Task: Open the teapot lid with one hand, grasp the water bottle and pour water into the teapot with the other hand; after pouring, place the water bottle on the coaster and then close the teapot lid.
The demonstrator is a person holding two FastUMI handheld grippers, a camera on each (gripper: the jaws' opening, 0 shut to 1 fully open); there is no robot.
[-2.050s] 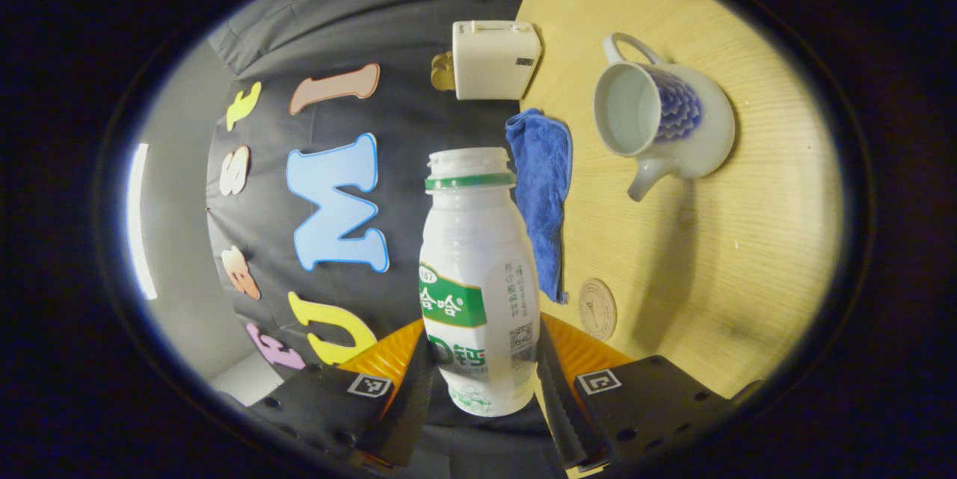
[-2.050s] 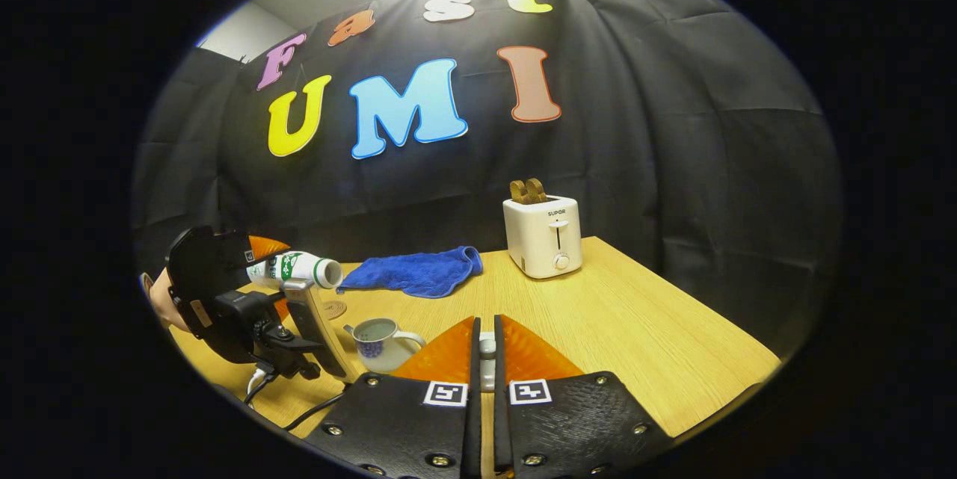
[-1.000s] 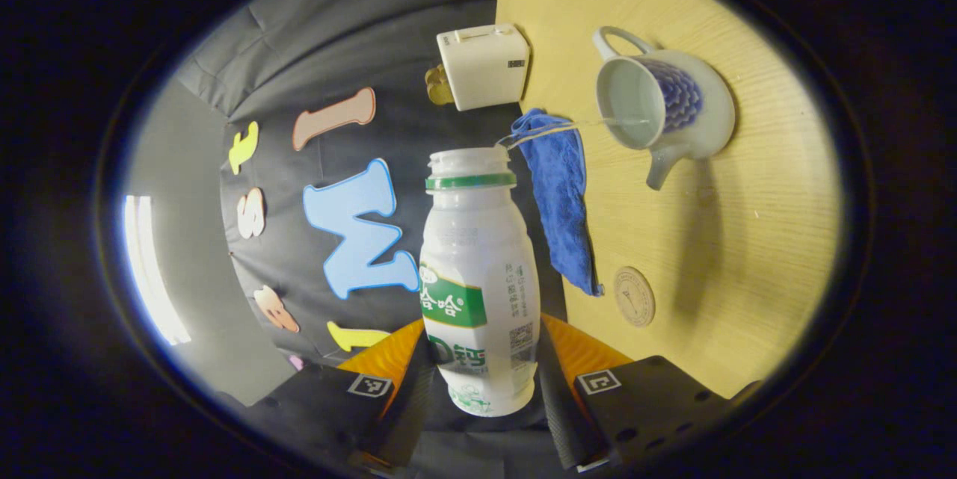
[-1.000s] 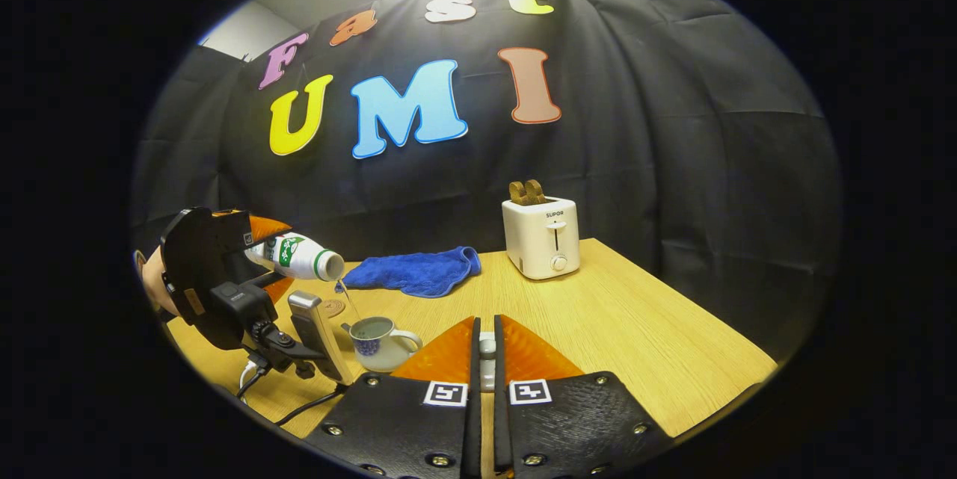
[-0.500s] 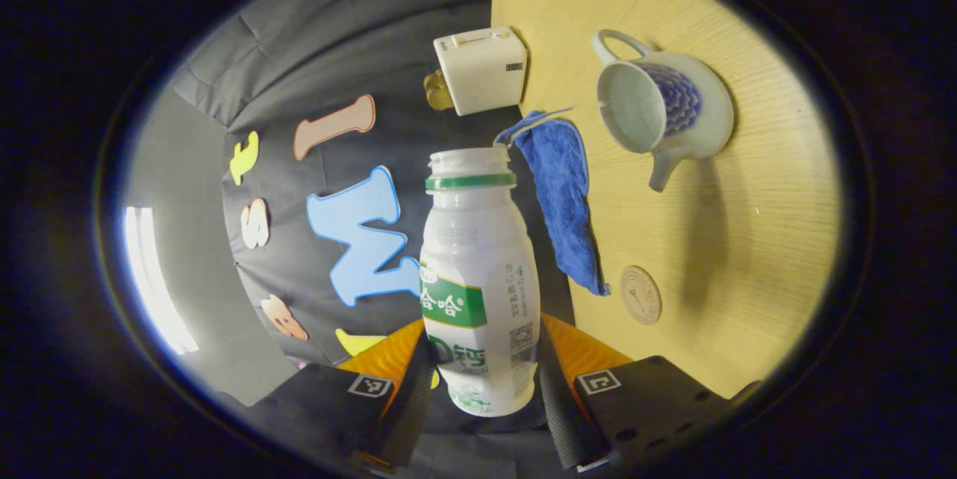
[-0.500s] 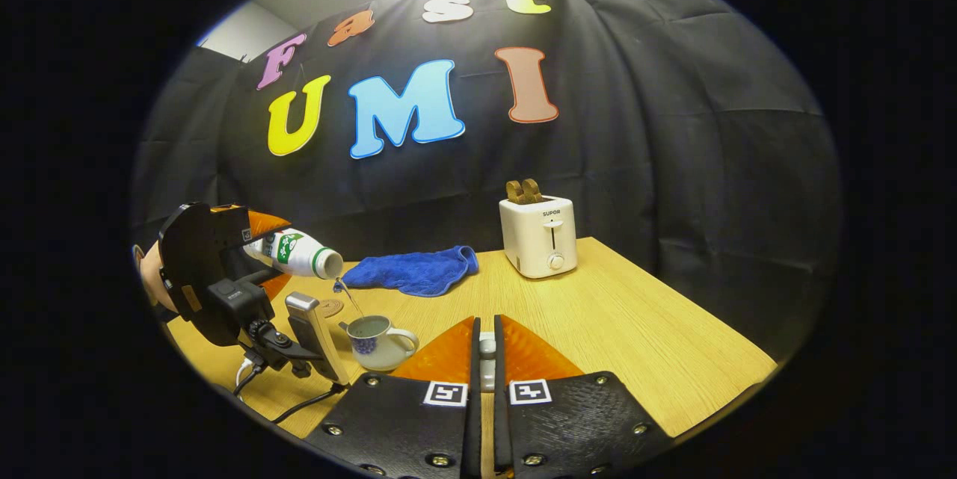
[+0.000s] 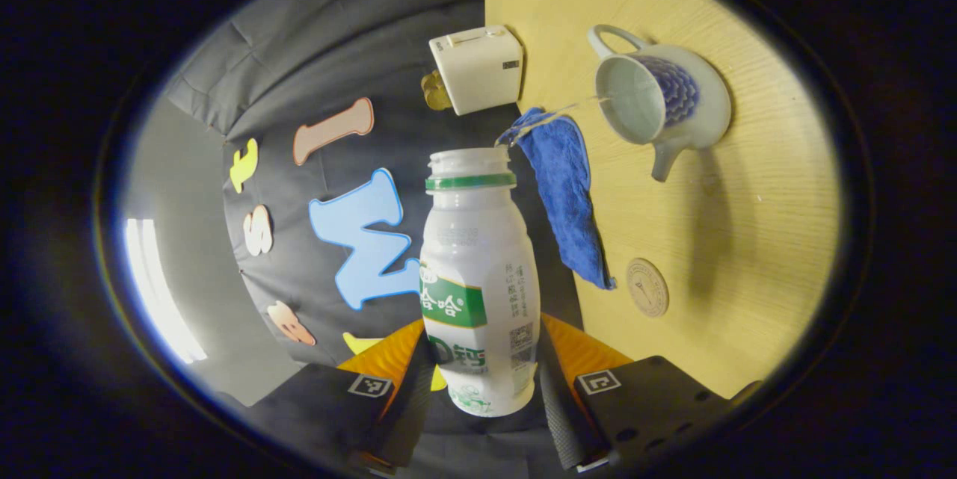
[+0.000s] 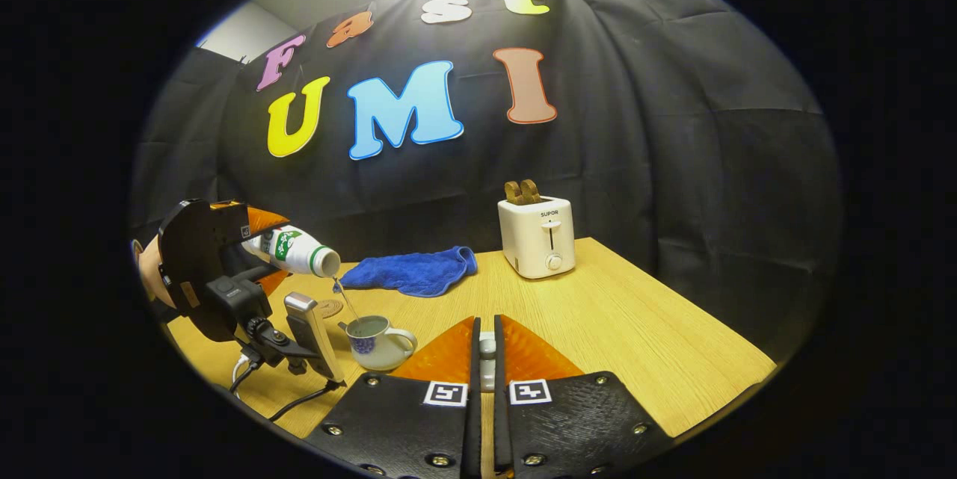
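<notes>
Into teapot (image 7: 658,94), water perhaps resumes.

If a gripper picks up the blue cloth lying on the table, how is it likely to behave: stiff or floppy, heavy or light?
The blue cloth lies in soft folds on the table, so it would probably droop and hang limp from a gripper. Its fuzzy pile suggests that it grips easily rather than slips. It looks thin, so likely light, and it should not roll or tip.
</notes>
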